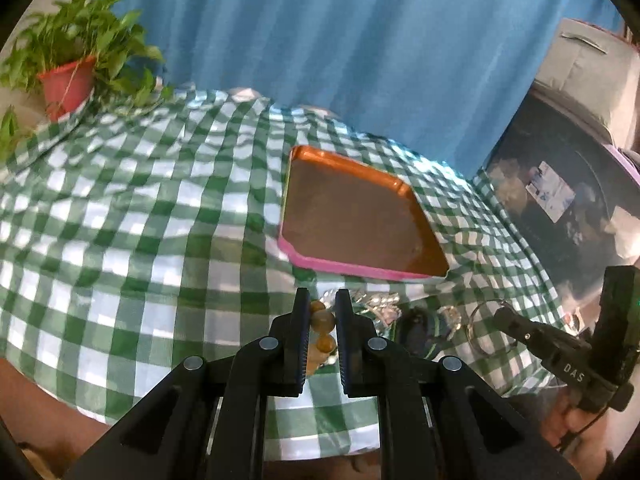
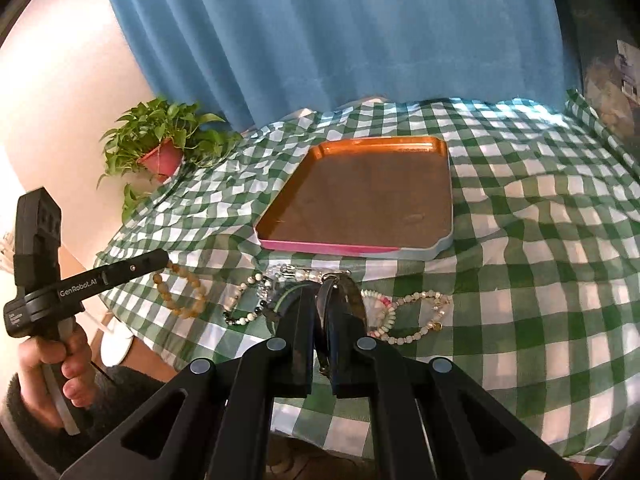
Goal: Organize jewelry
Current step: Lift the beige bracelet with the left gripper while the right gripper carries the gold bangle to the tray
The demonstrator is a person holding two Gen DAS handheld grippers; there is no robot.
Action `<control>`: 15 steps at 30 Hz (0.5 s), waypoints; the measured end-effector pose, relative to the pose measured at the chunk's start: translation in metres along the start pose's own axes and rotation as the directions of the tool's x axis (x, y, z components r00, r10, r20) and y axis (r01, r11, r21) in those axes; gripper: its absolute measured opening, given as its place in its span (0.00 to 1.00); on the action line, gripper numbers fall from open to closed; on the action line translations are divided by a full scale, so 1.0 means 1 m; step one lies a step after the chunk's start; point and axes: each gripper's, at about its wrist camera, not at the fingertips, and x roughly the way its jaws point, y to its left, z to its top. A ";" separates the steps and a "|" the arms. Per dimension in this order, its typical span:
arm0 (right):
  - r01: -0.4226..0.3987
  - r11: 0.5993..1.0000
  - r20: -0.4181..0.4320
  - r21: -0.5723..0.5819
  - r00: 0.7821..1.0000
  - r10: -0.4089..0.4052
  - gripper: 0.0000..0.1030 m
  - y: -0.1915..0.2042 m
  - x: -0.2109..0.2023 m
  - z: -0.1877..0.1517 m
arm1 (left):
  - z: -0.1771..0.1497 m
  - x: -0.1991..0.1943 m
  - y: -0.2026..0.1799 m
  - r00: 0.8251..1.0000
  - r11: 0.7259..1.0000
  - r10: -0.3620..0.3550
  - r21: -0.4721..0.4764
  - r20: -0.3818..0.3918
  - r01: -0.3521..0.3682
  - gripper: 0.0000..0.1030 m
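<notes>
Amber bead bracelet [image 1: 323, 334] is hanging pinched in the left tongs [image 1: 322, 320].
Right tongs [image 2: 322, 312] are gripping a dark bangle [image 2: 347, 294]; the empty tray [image 2: 400, 249] is lying straight ahead, upper centre, long axis pointing away, equally near both.

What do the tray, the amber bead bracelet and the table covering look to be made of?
Tray: probably plastic, with a glossy orange rim, a pink front edge and a duller brown floor. Amber bead bracelet: translucent glossy beads, glass, resin or stone, hard to say which. Table covering: thin woven fabric in green-white check, wrinkled and matte.
</notes>
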 end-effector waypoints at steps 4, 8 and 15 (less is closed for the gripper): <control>0.006 1.000 0.026 -0.031 1.000 -0.005 0.06 0.012 -0.020 0.010 | 0.011 -0.017 -0.023 0.999 0.999 -0.034 0.021 0.035 0.033 0.12; 0.023 0.997 0.080 -0.071 0.997 -0.017 0.06 0.025 -0.050 0.025 | 0.025 -0.037 -0.058 0.993 0.994 -0.083 0.072 0.086 0.077 0.12; 0.044 0.996 0.148 -0.081 0.988 -0.032 0.06 0.028 -0.083 0.041 | 0.045 -0.060 -0.110 0.977 0.977 -0.157 0.166 0.143 0.133 0.12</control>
